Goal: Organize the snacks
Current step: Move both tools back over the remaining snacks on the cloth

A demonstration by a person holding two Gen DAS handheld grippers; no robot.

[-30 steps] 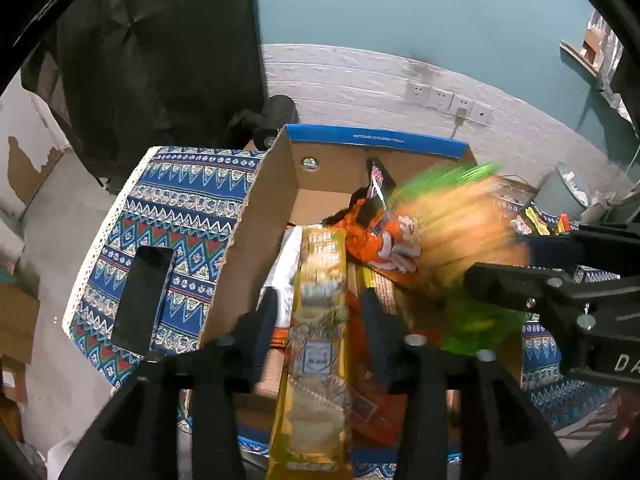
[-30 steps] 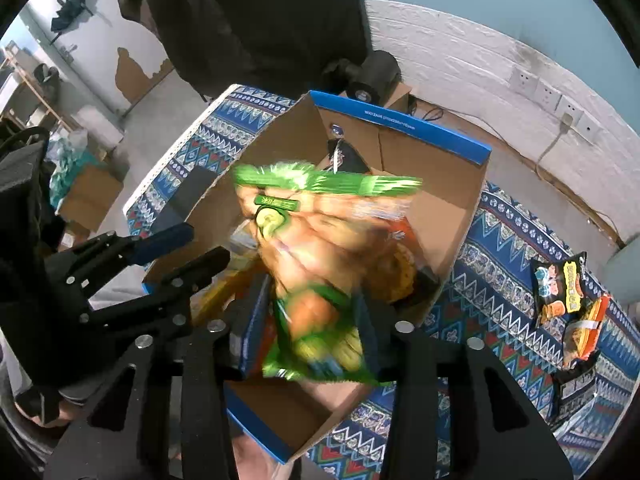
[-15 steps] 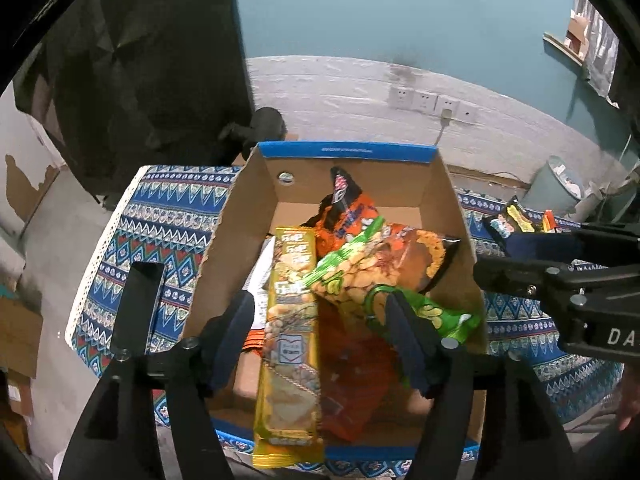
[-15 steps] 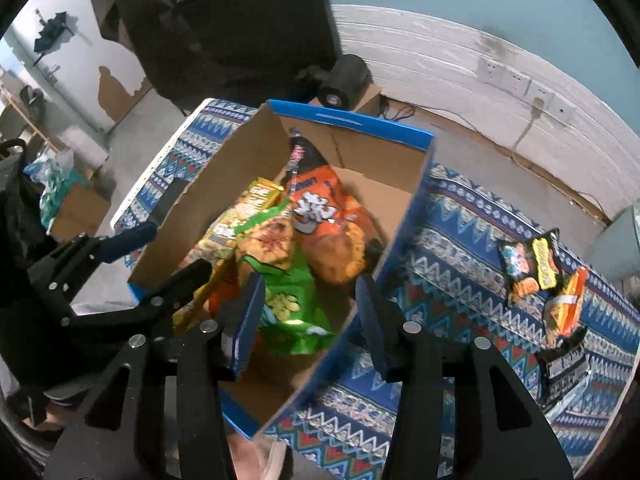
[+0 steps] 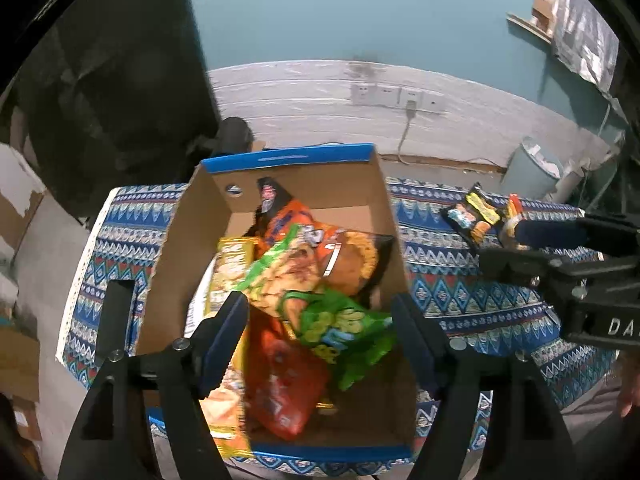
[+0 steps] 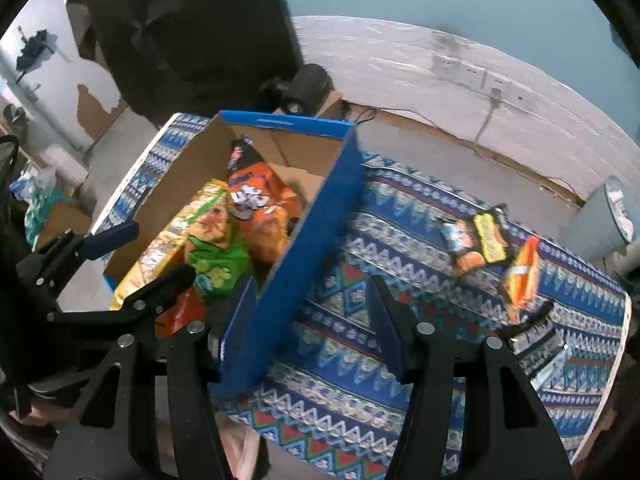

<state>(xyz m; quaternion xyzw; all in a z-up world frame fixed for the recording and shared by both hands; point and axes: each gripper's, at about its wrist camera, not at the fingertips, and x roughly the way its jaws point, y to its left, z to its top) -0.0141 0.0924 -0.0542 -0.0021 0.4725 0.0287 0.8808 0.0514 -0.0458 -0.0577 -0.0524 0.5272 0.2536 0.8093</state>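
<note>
A blue-edged cardboard box sits on a patterned cloth and holds several snack bags. A green bag lies on top, by an orange bag and a long yellow packet. My left gripper is open and empty above the box. My right gripper is open and empty, straddling the box's right wall. More snack packets lie on the cloth to the right.
The patterned cloth covers a low table. A dark slab lies on the cloth left of the box. A grey bin stands by the white wall with sockets. A dark figure stands behind.
My right gripper let the green bag drop into the box, opened and moved right. My left gripper let go of the yellow packet, opened wide and drew back.
</note>
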